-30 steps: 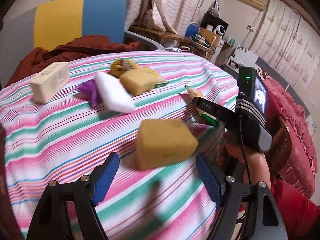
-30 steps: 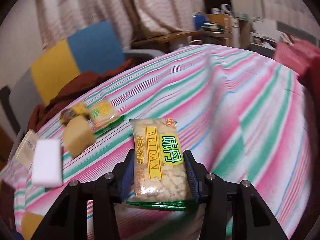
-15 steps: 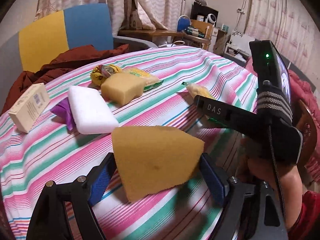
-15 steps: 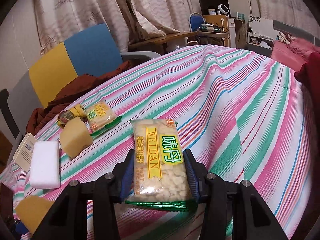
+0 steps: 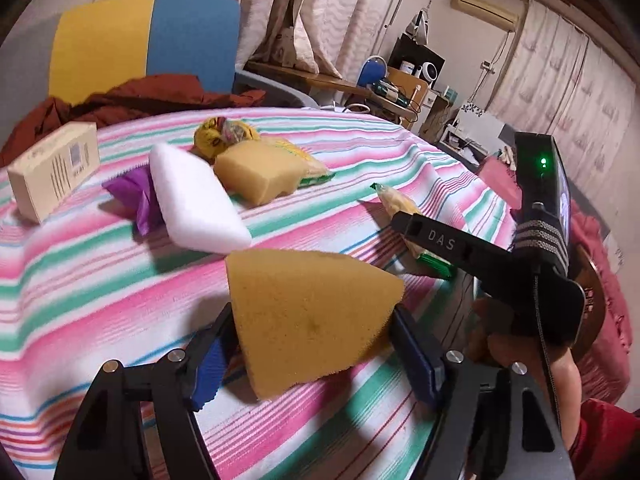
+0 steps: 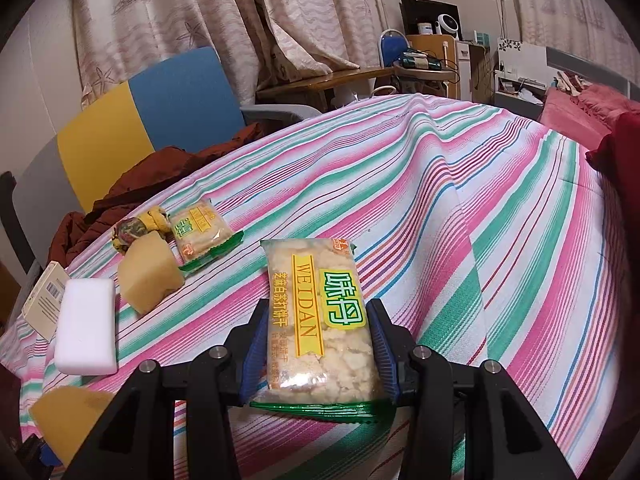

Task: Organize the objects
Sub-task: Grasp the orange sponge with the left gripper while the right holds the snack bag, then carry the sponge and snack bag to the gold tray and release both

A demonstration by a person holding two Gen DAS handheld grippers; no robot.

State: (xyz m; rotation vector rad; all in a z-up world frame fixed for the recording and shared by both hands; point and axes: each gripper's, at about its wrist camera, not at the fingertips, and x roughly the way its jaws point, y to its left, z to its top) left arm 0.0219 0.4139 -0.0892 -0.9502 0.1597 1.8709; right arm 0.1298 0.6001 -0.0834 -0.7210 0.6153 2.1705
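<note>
Since a second ago my left tongs [image 5: 312, 356] have come forward and down over the yellow sponge [image 5: 308, 316], which lay ahead of the open tips then and now sits between the two blue pads [image 5: 206, 368]. The jaws are closing on it; the sponge fills the gap from pad to pad, but I cannot tell whether they press it yet. It lies on the striped tablecloth [image 5: 100, 292], near the table's front edge, its pointed corner toward my right.

My right tongs [image 6: 320, 346] have not shifted. They are clamped on a cracker packet [image 6: 320, 312] marked WEIDAN, one blue pad on each long side, the green crimped end nearest the camera and the far end pointing out over the cloth. In the left view the same packet shows edge-on under the right tool's black arm.

Beyond the sponge lies a white foam block [image 5: 192, 196], with a crumpled purple wrapper [image 5: 136, 196] tucked under its left side. Just behind the block a second yellow sponge [image 5: 256, 172] touches another cracker packet [image 6: 200, 236] and a yellow patterned cloth bundle [image 5: 224, 136]. A cream carton [image 5: 52, 168] lies well to the left, near the cloth's edge. Past the table stands a blue and yellow chair [image 5: 148, 40] with a rust-coloured garment [image 5: 132, 100] heaped on it.
</note>
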